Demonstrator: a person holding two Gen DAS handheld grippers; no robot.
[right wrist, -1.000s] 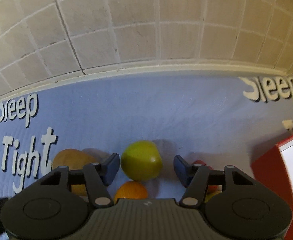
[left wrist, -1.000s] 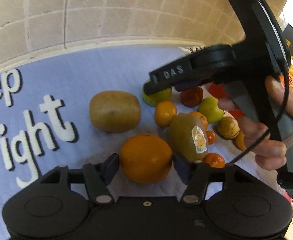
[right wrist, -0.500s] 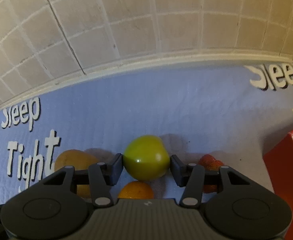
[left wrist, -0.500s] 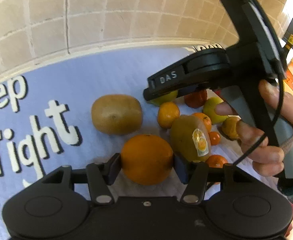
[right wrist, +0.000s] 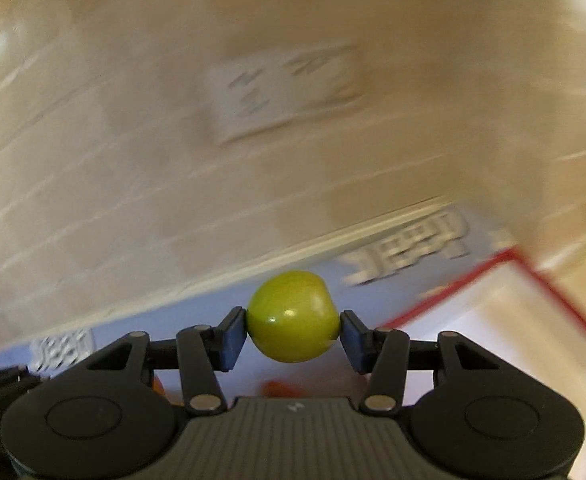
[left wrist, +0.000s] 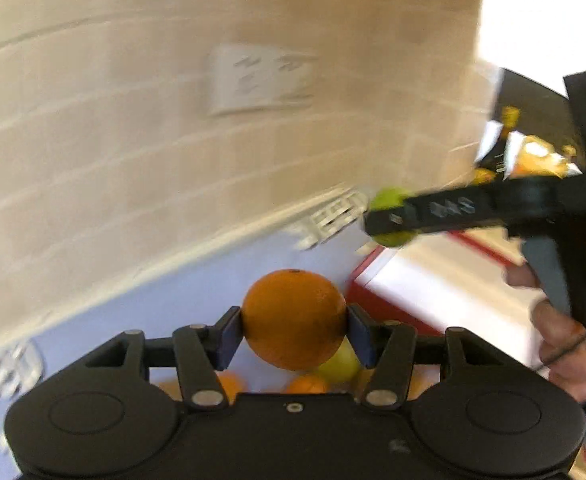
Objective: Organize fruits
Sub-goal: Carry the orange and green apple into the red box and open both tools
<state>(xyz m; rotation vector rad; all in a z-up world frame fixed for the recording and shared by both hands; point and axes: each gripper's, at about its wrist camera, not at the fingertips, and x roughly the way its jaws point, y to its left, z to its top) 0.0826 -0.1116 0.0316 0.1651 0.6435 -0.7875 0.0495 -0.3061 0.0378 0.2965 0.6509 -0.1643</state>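
Two fruits held clear of the blue cloth point(left wrist: 197, 292). The left gripper point(left wrist: 293, 334) has its fingers point(left wrist: 229, 336) clamped on the orange point(left wrist: 293, 318); the right gripper point(right wrist: 293, 336) pinches the green apple point(right wrist: 293, 316). The red-rimmed tray point(left wrist: 445, 280) lies ahead and to the right of both. In the left view the apple hangs at the tray's far corner, so the right hand point(left wrist: 569, 340) is judged nearer. Remaining fruits point(left wrist: 333, 368) lie below the orange.

Beige tiled wall point(left wrist: 133, 152) bearing a white socket plate point(left wrist: 261, 78); bright window point(left wrist: 537, 12) at upper right.
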